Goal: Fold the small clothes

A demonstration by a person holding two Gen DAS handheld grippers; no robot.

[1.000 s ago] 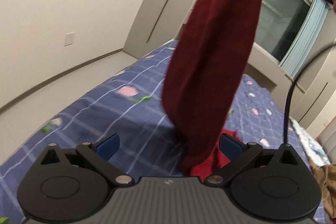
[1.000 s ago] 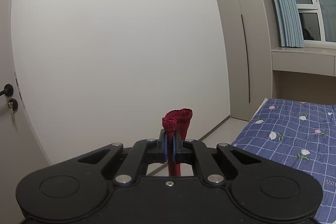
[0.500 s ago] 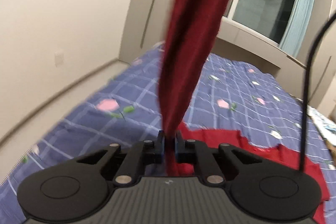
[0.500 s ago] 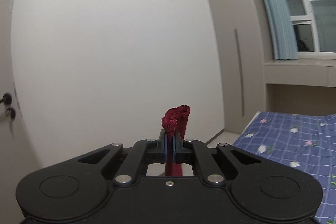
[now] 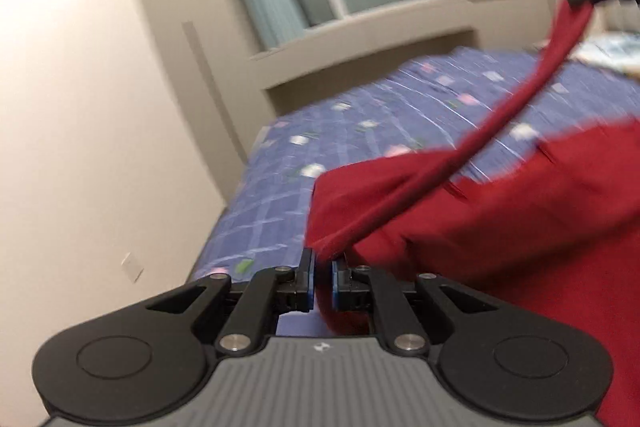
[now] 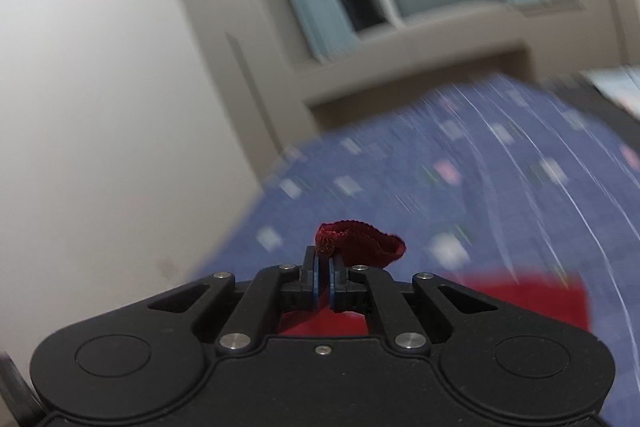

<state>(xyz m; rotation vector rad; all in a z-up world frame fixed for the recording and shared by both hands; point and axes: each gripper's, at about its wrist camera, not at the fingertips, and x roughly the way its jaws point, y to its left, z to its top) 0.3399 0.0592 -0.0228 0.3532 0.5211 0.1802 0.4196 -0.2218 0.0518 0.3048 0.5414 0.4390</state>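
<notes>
Blue floral bed (image 5: 360, 131), dark red garment (image 5: 500, 203) stretched between both grippers

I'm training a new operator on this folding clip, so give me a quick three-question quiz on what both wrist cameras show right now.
1. True or false: both grippers are shut on the red garment.
2. Multiple choice: the bedspread is A) plain white, B) blue with a grid and flowers, C) striped green.
3. Short answer: in the left wrist view, where does the taut strip of cloth from the left gripper lead?

Key
1. True; the right gripper pinches a cloth edge too.
2. B.
3. Up and right to the right gripper, at the frame's upper right corner.
</notes>
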